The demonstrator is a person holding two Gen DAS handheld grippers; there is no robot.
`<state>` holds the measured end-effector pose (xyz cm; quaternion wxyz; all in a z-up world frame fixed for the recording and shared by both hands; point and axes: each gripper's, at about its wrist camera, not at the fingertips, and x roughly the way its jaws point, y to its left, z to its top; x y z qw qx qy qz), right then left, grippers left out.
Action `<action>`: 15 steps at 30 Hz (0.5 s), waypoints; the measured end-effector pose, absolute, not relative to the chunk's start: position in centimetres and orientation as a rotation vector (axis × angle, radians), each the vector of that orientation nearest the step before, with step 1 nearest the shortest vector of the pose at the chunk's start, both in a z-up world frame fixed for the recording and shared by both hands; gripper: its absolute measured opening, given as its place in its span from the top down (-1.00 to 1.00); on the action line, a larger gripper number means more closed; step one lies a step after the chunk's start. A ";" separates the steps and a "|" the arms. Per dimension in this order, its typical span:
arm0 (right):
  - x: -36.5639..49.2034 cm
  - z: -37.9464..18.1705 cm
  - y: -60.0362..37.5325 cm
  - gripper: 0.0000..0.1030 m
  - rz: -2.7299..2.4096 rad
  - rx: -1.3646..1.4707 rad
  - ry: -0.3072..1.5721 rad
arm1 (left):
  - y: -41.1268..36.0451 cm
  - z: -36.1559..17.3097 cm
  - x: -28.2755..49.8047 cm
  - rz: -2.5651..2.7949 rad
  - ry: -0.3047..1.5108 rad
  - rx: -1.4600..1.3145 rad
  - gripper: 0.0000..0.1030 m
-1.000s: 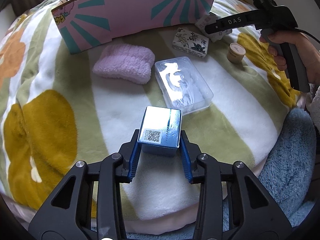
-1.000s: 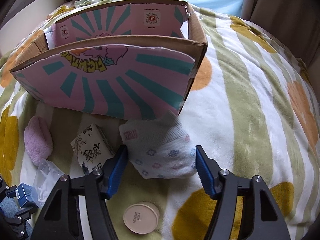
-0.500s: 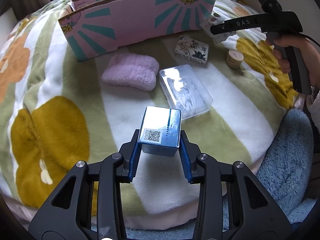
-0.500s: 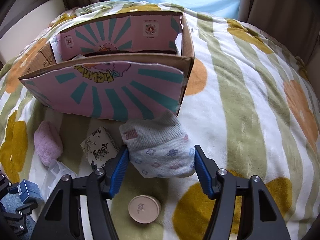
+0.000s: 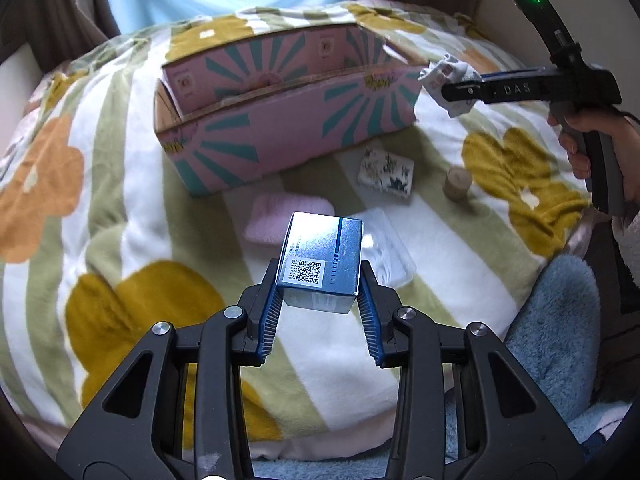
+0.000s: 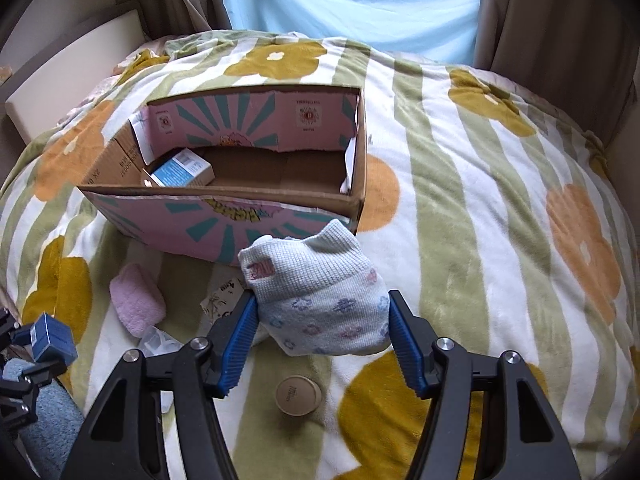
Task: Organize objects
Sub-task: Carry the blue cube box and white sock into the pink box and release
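Observation:
My left gripper (image 5: 318, 312) is shut on a small blue box (image 5: 322, 258) with a QR label and holds it above the blanket, short of the pink cardboard box (image 5: 288, 136). The blue box also shows in the right wrist view (image 6: 54, 338). My right gripper (image 6: 322, 338) is shut on a white patterned sock (image 6: 320, 302) and holds it in the air, near the pink box's (image 6: 224, 224) front right corner. In the left wrist view the sock (image 5: 448, 76) hangs by that corner. A light blue carton (image 6: 182, 170) lies inside the pink box.
On the flowered blanket (image 6: 480, 200) lie a pink fluffy cloth (image 6: 136, 300), a floral printed packet (image 5: 386, 168), a clear plastic case (image 5: 386, 248) and a small round beige jar (image 6: 298, 394). A blue fluffy rug (image 5: 556, 344) lies beyond the blanket's near edge.
Both grippers have risen with their loads. The sock has left the blanket, and the inside of the pink box has come into the right wrist view.

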<state>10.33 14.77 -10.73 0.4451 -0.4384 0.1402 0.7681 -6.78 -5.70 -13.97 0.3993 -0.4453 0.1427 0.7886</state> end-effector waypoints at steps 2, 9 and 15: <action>9.9 -9.2 14.7 -0.14 1.915 -1.076 0.333 | -5.6 -12.3 -7.8 2.013 0.365 -1.101 0.37; 7.5 -4.8 14.5 -0.14 1.939 -1.071 0.258 | -4.2 -6.4 -11.5 2.098 0.419 -1.000 0.37; 4.7 -2.1 15.2 -0.14 1.961 -1.086 0.211 | -1.7 -2.8 -14.9 2.121 0.443 -0.950 0.37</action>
